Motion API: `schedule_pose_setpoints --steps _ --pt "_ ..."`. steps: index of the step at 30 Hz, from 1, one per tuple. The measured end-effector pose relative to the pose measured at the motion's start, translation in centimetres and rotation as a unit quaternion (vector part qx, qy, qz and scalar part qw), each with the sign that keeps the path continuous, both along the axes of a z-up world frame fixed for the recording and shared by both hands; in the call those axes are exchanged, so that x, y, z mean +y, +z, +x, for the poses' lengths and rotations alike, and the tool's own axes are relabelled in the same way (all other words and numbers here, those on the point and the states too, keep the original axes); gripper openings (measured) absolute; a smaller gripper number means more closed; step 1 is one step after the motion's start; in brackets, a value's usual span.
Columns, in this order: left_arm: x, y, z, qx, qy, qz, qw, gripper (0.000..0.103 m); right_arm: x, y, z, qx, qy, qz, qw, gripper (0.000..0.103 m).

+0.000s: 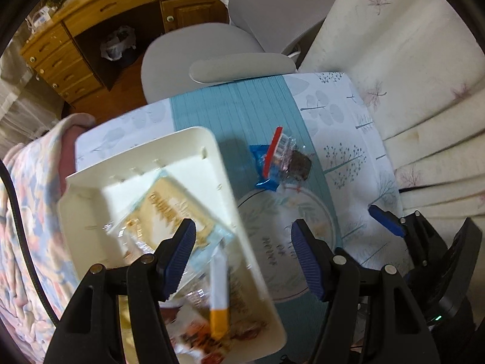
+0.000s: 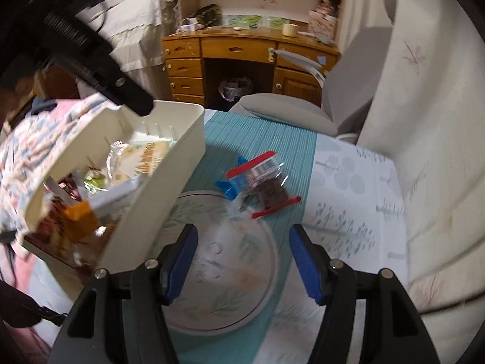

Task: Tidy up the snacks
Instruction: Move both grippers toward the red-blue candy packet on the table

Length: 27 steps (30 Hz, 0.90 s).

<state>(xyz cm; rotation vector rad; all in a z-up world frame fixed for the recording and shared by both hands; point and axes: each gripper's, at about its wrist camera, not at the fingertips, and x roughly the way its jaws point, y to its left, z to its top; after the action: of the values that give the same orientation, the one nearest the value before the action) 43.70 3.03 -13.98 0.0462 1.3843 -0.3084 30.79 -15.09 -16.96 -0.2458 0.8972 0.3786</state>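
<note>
Room: wooden desk (image 2: 239, 51) and grey chair (image 1: 212, 45) stand beyond the bench (image 2: 357, 188) with its teal runner (image 1: 236, 112).
Cream plastic bin (image 1: 145, 151): left, holding snack packets (image 1: 178, 209).
Loose wrapped snacks (image 2: 257, 179): on the runner, just beyond the floral plate (image 2: 224, 276).
Left gripper (image 1: 242, 261): fingers apart, empty.
Right gripper (image 2: 242, 264): fingers apart, above the plate.

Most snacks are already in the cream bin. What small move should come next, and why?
Probably move the right hand-held gripper, open and empty above the plate, forward to the clear snack packet lying on the teal runner. That packet and a blue wrapper beside it are outside the cream bin.
</note>
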Motion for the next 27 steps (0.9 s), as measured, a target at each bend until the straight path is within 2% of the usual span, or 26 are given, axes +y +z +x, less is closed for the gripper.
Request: schedule_pose_setpoints --steps 5,13,19,21,27 --pt "-2.0 -1.5 2.5 0.014 0.02 0.002 0.9997 0.064 -0.9 -1.4 2.6 -0.013 0.03 -0.01 0.999 0.063" --pt "-4.7 -4.3 5.5 0.033 0.037 0.032 0.9982 0.064 -1.5 -4.0 6.6 -0.03 0.059 -0.01 0.998 0.063" --pt "-5.6 -6.7 6.8 0.06 0.042 0.074 0.9946 0.064 -1.4 -6.6 8.5 -0.016 0.076 0.004 0.997 0.063" --pt "-5.5 -7.1 7.2 0.064 0.046 0.072 0.9942 0.064 -1.3 -7.3 8.8 -0.012 0.085 0.004 0.996 0.063" --pt "-5.9 -7.4 8.4 0.062 0.047 0.08 0.9938 0.064 -0.2 -9.0 9.3 -0.016 0.111 -0.034 0.993 0.058"
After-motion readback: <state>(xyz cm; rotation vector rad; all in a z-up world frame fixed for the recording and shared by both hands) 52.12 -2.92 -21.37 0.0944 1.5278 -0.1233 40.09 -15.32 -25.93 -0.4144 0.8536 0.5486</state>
